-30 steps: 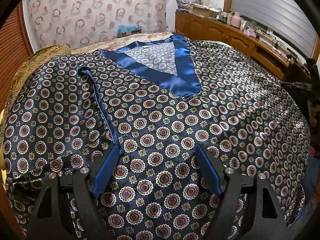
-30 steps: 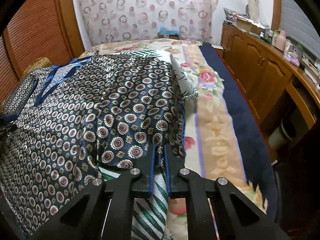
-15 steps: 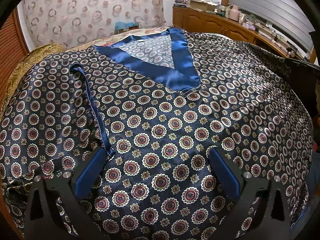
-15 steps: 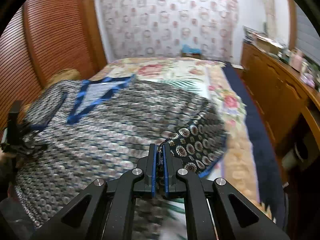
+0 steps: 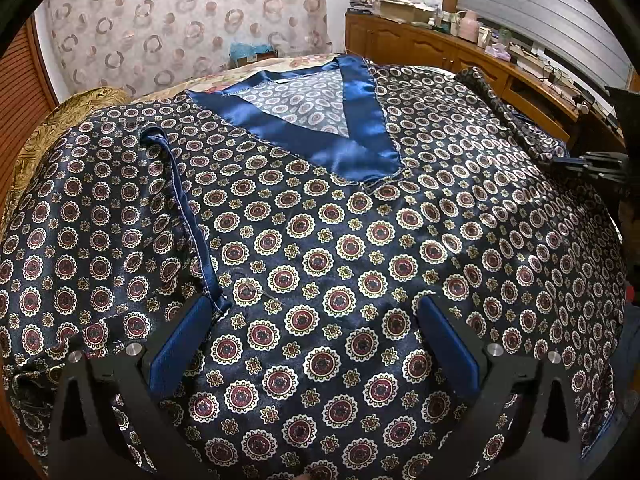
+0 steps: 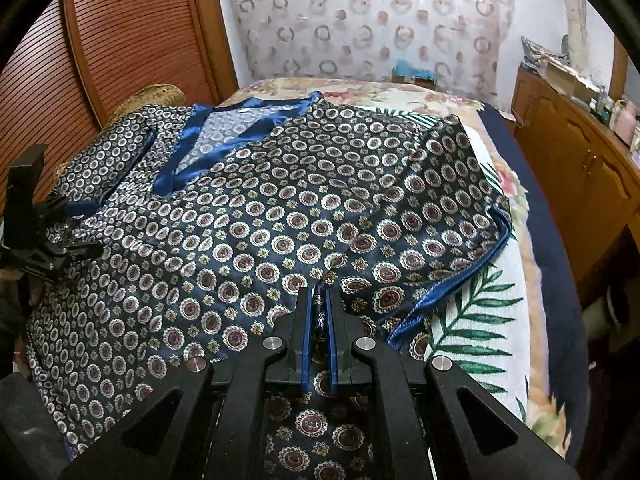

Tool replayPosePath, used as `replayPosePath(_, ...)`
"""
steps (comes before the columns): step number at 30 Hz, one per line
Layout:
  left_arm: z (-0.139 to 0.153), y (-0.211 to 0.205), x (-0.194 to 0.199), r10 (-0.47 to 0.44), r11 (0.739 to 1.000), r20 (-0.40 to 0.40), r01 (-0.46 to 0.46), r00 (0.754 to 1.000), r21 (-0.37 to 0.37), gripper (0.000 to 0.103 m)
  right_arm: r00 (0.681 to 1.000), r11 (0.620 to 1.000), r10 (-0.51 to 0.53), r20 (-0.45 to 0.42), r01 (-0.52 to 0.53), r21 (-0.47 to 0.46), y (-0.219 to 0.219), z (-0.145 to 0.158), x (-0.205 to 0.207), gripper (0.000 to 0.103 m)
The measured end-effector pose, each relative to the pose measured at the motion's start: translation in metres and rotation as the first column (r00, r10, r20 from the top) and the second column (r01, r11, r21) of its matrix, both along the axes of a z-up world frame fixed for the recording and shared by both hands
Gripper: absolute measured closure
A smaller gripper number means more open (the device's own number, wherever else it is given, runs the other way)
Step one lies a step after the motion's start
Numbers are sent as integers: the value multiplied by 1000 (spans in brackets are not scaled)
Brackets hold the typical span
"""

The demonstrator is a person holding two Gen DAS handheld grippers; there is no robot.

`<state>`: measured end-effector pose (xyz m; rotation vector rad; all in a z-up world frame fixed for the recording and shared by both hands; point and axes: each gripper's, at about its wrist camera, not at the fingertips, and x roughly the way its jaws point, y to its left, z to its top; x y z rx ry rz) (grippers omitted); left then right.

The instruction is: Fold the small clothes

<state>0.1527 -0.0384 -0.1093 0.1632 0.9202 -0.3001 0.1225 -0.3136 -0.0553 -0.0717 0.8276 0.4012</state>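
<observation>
A dark blue satin shirt [image 5: 320,240] with round medallion print and a bright blue V neckline [image 5: 320,136] lies spread front up on the bed. My left gripper [image 5: 316,304] stands wide open low over its lower front, nothing between the pads. Its left pad is beside the blue hem of the left sleeve [image 5: 188,208], which lies folded onto the body. My right gripper [image 6: 318,294] is shut on a pinch of the shirt [image 6: 280,208] near the right sleeve, whose blue hem [image 6: 460,276] curves to the right. The left gripper [image 6: 48,240] shows at the right wrist view's left edge.
The bed has a floral cover [image 6: 400,96], with a white palm-leaf cloth [image 6: 480,312] under the shirt's right side and a dark blue blanket strip [image 6: 552,280] along the edge. A wooden cabinet [image 6: 580,152] runs along the right, a slatted wooden door [image 6: 120,40] on the left. A gold cushion [image 5: 60,120] lies by the left sleeve.
My left gripper's jaws spread wider and stayed over the same spot. My right gripper carried the right sleeve's fabric leftwards onto the shirt's body.
</observation>
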Motion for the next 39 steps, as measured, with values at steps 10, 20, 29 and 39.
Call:
replayPosePath(10, 0, 0, 0, 4, 1000, 0, -4, 1000, 0, 0, 996, 999, -36, 80, 34, 14, -6, 28, -22, 53)
replayPosePath(20, 8, 2, -12, 3, 1000, 44, -4, 999, 6, 0, 983, 983, -182, 29, 182, -19, -44, 13, -5, 51)
replayPosePath(29, 34, 4, -39, 17, 998, 134, -8, 991, -62, 0, 977, 978, -208, -39, 207, -18, -61, -1, 27, 52)
replayPosePath(39, 54, 4, -57, 30, 994, 192, -9, 981, -110, 0, 987, 986, -161, -18, 160, -45, -43, -3, 50, 92)
